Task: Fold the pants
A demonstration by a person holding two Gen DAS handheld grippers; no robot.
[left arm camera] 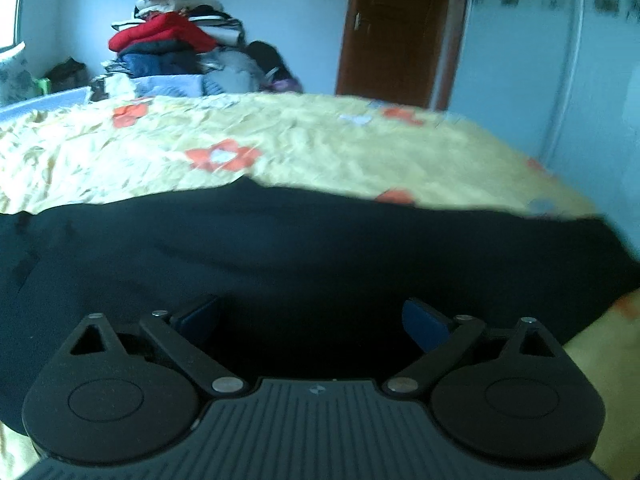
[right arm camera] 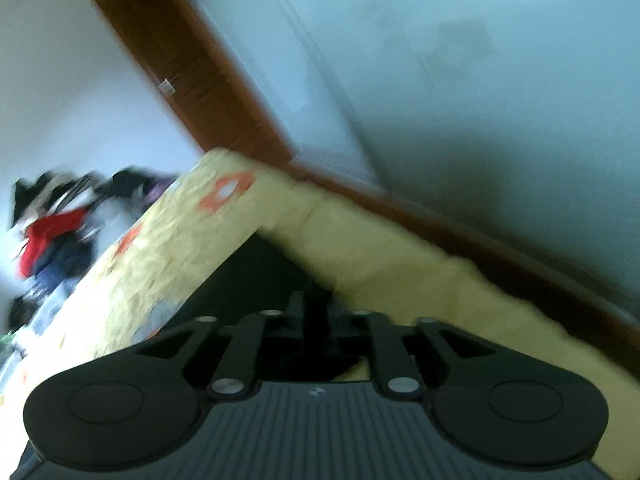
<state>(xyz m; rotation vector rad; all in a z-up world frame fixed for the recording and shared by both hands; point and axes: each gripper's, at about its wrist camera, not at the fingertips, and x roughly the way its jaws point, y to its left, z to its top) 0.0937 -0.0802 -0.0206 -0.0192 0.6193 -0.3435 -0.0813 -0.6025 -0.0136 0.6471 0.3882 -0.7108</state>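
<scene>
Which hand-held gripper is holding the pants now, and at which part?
The left hand-held gripper is open above the pants, holding nothing. For the right hand-held gripper, nearly closed at dark cloth, it cannot be told.

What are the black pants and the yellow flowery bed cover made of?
The pants look like soft, matte dark cloth: they lie limp with gentle folds and no shine. Which fabric, I can't tell. The bed cover looks like thin, crinkly woven cloth, maybe cotton, as it shows fine wrinkles all over and printed orange flowers.
</scene>
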